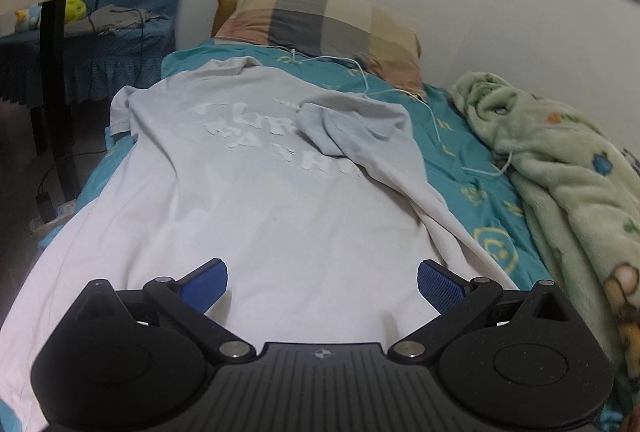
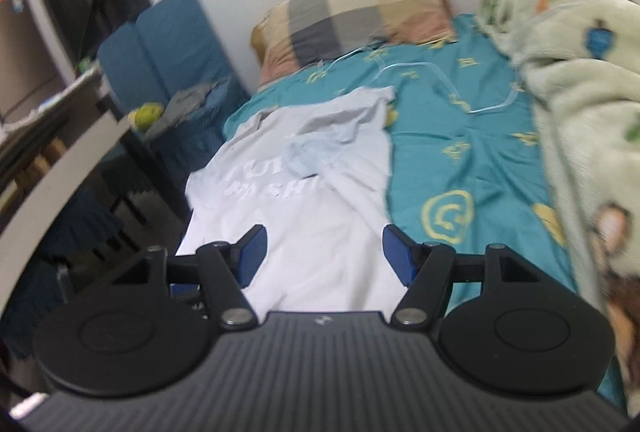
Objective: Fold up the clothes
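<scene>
Both my left tool (image 1: 322, 286) and right tool (image 2: 324, 256) hang wide open, empty, over the T-shirt (image 1: 248, 200) hem; I'd pinch its pillow-side (image 1: 320, 20) sleeve next, low and flat.

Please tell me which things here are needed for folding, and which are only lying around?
Needed: white T-shirt, left gripper, right gripper.

Lying around: plaid pillow, green fleece blanket, white cable, teal bedsheet, blue chair.
</scene>
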Demonstrator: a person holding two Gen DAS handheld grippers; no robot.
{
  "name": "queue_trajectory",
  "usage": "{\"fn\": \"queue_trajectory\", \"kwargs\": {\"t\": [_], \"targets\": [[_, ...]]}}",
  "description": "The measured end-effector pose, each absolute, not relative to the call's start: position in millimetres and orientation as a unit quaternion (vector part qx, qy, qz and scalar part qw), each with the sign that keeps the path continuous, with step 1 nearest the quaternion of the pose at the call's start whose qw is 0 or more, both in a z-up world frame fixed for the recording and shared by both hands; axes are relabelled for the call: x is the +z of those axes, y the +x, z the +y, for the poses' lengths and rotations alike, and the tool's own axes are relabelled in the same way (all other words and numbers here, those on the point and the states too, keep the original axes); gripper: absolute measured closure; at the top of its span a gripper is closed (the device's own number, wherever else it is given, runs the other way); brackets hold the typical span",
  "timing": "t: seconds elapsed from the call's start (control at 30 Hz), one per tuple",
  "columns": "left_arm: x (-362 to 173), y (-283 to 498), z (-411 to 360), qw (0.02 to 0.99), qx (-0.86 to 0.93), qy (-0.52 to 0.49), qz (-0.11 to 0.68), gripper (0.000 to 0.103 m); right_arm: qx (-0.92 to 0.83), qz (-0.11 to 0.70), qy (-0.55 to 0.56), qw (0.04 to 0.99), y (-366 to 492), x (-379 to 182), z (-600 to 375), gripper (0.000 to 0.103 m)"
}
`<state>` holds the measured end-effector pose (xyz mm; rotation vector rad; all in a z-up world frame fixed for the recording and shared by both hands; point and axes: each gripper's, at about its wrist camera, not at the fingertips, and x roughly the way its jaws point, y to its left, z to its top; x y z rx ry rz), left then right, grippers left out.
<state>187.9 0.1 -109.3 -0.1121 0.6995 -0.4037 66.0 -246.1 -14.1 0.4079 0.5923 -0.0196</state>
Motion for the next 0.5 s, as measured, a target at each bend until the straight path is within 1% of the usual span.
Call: {"fn": "queue_trajectory", "kwargs": {"t": [0.27, 0.33, 0.5], "targets": [[-83.0, 129.2, -39.1, 0.922, -0.221, -0.029, 0.316, 0.002, -0.034, 0.266, 0.224, 0.937, 35.1, -5.6, -287.5, 0.037], [-84.8, 112.9, -58.2, 0.918, -0.238, -0.024, 0.315, 0.003, -0.040, 0.267, 0.224, 0.937, 33.4, -7.0, -297.3, 0.037], [-101.1, 80.5, -122.9, 0.902, -0.292, 0.028, 0.317, 0.006, -0.055, 0.266, 0.238, 0.933, 30.5, -12.1, -322.5, 0.037]]}}
